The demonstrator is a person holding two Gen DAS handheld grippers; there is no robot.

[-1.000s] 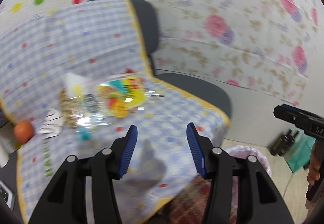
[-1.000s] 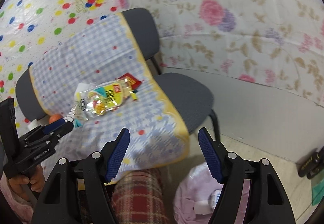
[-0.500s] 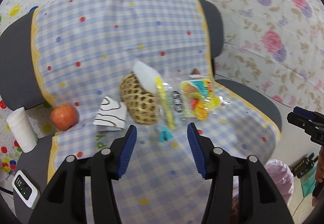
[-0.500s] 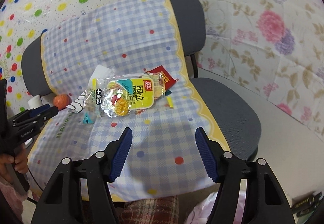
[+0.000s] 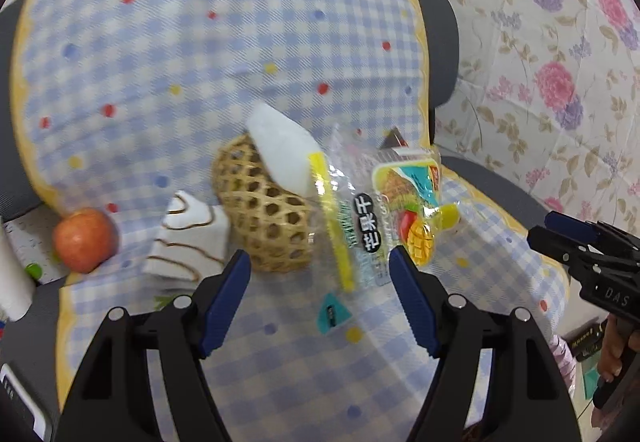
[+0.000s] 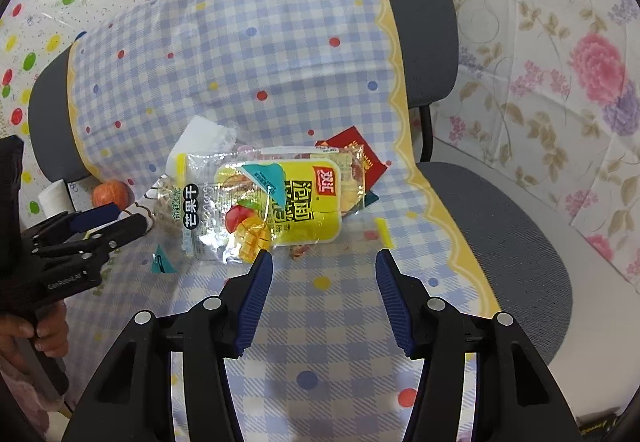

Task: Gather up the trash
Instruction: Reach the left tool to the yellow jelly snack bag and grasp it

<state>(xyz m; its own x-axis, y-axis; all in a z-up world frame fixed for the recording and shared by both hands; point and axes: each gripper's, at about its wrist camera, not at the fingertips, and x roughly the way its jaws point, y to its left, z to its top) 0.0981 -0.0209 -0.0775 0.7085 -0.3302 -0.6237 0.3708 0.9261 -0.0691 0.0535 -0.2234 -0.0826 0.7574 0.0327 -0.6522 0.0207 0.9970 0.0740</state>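
Note:
A clear dried-mango bag (image 5: 384,218) (image 6: 264,206) lies on the checked cloth over the chair seat. A red wrapper (image 6: 356,150), a small teal scrap (image 5: 332,312) (image 6: 162,260), a yellow strip (image 6: 382,232) and a white striped wrapper (image 5: 188,242) lie around it. My left gripper (image 5: 320,274) is open and empty, just in front of the bag and the woven basket (image 5: 264,218). My right gripper (image 6: 324,266) is open and empty, just in front of the bag's yellow end.
A red apple (image 5: 84,238) (image 6: 110,192) sits at the cloth's left edge beside a white roll (image 6: 54,196). A white packet (image 5: 280,154) leans on the basket. The grey chair seat (image 6: 500,226) is bare on the right. Flowered sheeting covers the wall behind.
Both grippers have moved in closer to the trash on the seat. The left one swung left from the chair's edge onto the basket and bag. Both stayed open.

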